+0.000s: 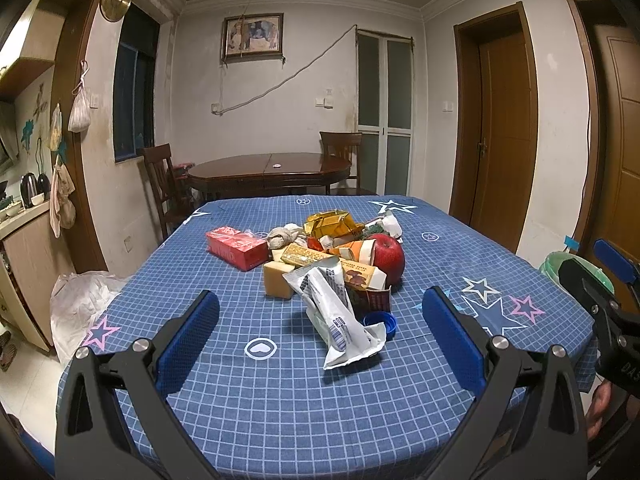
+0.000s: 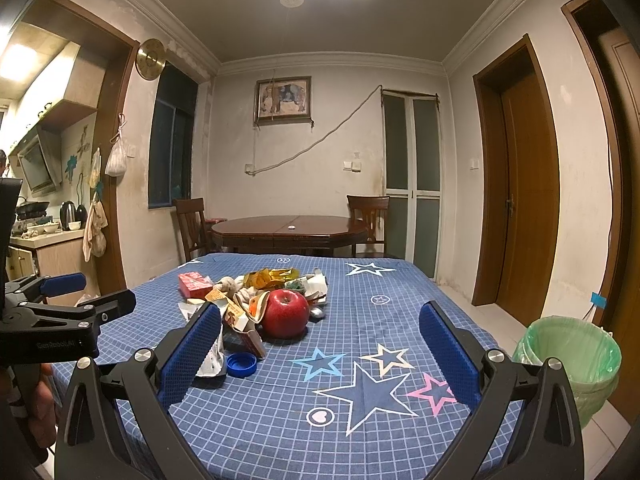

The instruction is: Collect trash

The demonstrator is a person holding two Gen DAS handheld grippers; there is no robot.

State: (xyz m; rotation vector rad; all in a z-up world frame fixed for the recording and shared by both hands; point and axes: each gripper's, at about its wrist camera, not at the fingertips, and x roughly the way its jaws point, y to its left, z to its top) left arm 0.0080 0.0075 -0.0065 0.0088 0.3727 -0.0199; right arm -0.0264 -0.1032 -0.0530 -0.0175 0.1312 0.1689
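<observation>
Both grippers — left (image 1: 320,320), right (image 2: 320,344) — level above the tablecloth (image 1: 280,400), jaws wide.

Blue checked tablecloth (image 1: 280,400) bears a trash pile (image 1: 320,256), apple (image 1: 387,258), bottle cap (image 1: 380,322).

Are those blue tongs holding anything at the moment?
No. Both the left tongs and the right tongs are open and empty, above the table, short of the trash pile.

Red apple (image 2: 285,313), blue checked tablecloth (image 2: 280,412)
</observation>
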